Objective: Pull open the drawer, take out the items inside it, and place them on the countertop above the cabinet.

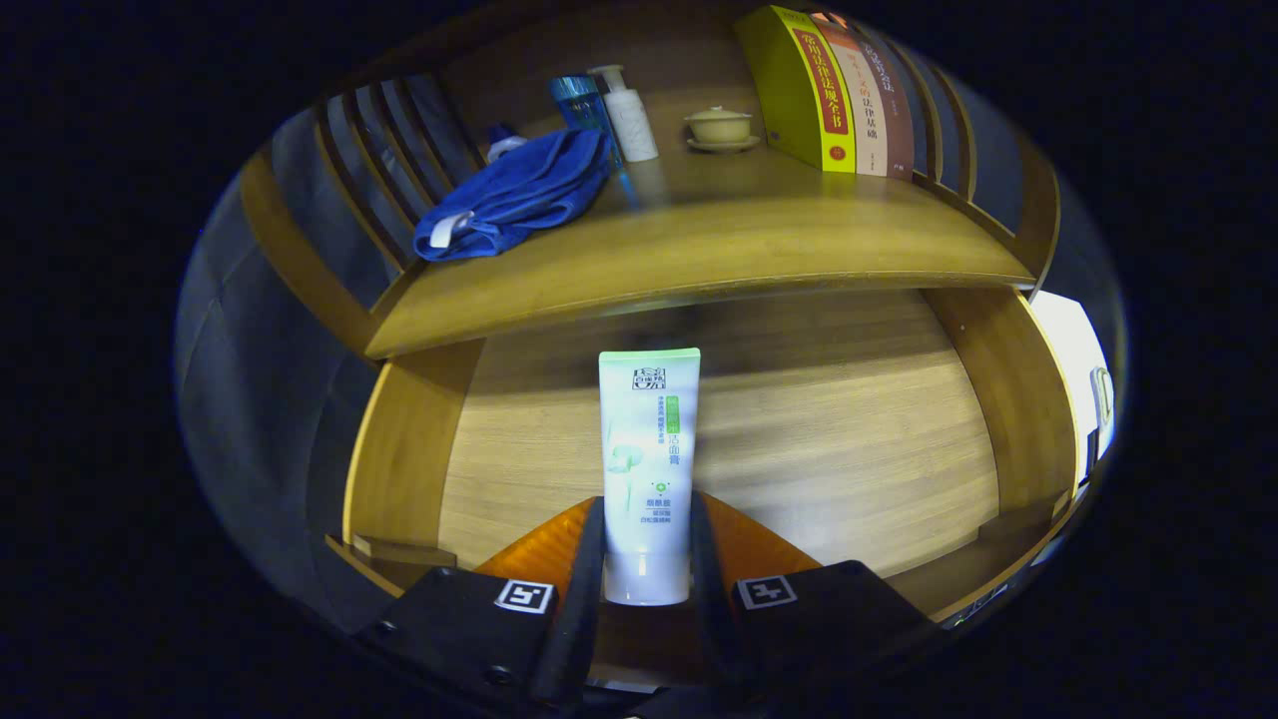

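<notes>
Tube upright (cap end down), clamped between both fingers of the claw, above the open drawer; worktop beyond carries blue cloth, bottles, cup, books.

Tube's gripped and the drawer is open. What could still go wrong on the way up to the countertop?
1. The gripper holds the white tube only near its cap end, so the long upper part could tip or slip.
2. The countertop edge overhangs the open drawer; lifting straight up might knock the tube against it.
3. The blue towel, pump bottle, cup and books crowd the top, leaving mostly the front strip free.
</notes>
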The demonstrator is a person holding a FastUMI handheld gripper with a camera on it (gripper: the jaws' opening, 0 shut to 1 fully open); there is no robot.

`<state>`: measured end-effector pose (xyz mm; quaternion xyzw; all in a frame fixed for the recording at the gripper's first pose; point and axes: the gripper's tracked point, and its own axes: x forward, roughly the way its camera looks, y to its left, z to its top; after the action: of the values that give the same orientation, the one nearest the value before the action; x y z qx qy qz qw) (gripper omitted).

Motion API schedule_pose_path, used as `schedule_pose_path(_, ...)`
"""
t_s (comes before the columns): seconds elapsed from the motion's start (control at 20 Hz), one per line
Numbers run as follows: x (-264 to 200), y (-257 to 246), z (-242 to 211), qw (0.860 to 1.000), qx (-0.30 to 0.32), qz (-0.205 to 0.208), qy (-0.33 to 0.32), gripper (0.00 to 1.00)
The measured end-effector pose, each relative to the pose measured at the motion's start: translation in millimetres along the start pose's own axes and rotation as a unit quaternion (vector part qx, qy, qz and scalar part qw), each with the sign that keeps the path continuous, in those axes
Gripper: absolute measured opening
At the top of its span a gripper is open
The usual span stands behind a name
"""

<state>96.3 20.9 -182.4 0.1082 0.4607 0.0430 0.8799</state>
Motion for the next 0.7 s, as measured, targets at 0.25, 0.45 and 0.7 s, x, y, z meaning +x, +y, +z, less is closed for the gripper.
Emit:
schedule_pose_path(0.25, -32, 11, 9, 0.999, 0.003, 0.024, -0.034, 0.53)
schedule_pose_path(0.45, -53, 20, 28, 0.997, -0.001, 0.037, -0.072, 0.53)
schedule_pose_path(0.7, -61, 28, 67, 0.992, -0.018, 0.032, -0.12, 0.53)
